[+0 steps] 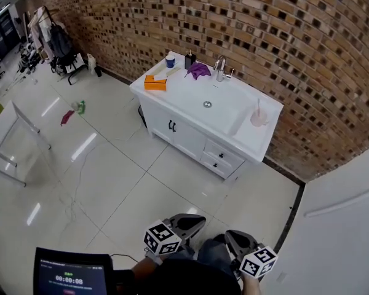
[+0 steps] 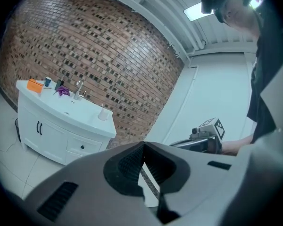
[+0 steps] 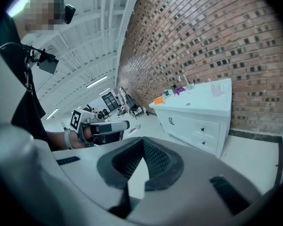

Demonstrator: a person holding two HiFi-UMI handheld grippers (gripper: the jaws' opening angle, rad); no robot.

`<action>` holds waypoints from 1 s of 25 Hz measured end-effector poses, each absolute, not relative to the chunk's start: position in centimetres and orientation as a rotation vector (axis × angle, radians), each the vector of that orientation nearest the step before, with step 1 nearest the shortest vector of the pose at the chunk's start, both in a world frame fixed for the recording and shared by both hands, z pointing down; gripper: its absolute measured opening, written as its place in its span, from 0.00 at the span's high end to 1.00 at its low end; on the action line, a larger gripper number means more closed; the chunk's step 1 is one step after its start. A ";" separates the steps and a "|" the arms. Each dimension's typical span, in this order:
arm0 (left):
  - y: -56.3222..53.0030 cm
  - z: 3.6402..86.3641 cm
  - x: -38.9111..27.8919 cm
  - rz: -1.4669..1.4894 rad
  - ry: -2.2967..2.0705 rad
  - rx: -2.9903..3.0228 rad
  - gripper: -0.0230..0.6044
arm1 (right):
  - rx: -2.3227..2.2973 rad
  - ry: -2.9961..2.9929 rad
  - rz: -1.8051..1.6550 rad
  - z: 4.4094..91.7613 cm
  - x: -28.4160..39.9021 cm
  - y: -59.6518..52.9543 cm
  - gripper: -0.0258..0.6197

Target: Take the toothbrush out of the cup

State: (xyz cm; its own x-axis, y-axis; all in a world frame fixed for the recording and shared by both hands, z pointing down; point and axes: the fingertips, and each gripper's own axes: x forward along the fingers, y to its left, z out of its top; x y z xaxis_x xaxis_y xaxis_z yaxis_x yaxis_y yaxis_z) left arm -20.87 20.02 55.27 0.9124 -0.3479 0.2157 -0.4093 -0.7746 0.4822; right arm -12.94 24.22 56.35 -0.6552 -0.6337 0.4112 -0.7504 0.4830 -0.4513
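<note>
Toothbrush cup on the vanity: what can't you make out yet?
Toothbrush: a thin sliver in the head view, too small to tell its bristle end.
Cup: too distant in every view to see inside.
Dark item left of the faucet: head view, too small to name.

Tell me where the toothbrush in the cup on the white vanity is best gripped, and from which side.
Grip the toothbrush by the stem that stands above the rim of the cup, probably coming from above and the front. It stands nearly upright, and the brick wall is behind the vanity. Finer detail is too small to see.
</note>
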 end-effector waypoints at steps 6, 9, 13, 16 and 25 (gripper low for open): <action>18.6 55.1 -18.6 0.162 -0.518 2.539 0.95 | 1.215 -2.542 0.944 56.5 -11.4 23.2 0.98; 17.2 55.7 -16.8 0.172 -0.530 2.552 0.95 | 1.196 -2.559 0.939 57.3 -9.8 21.5 0.98; 15.7 55.5 -14.6 0.183 -0.549 2.556 0.95 | 1.164 -2.576 0.930 57.3 -7.9 19.4 0.98; 14.5 54.5 -13.0 0.198 -0.556 2.565 0.95 | 1.151 -2.590 0.937 56.2 -6.5 18.0 0.98; 10.4 54.3 -7.2 0.230 -0.571 2.576 0.95 | 1.112 -2.616 0.978 56.4 -0.9 14.0 0.98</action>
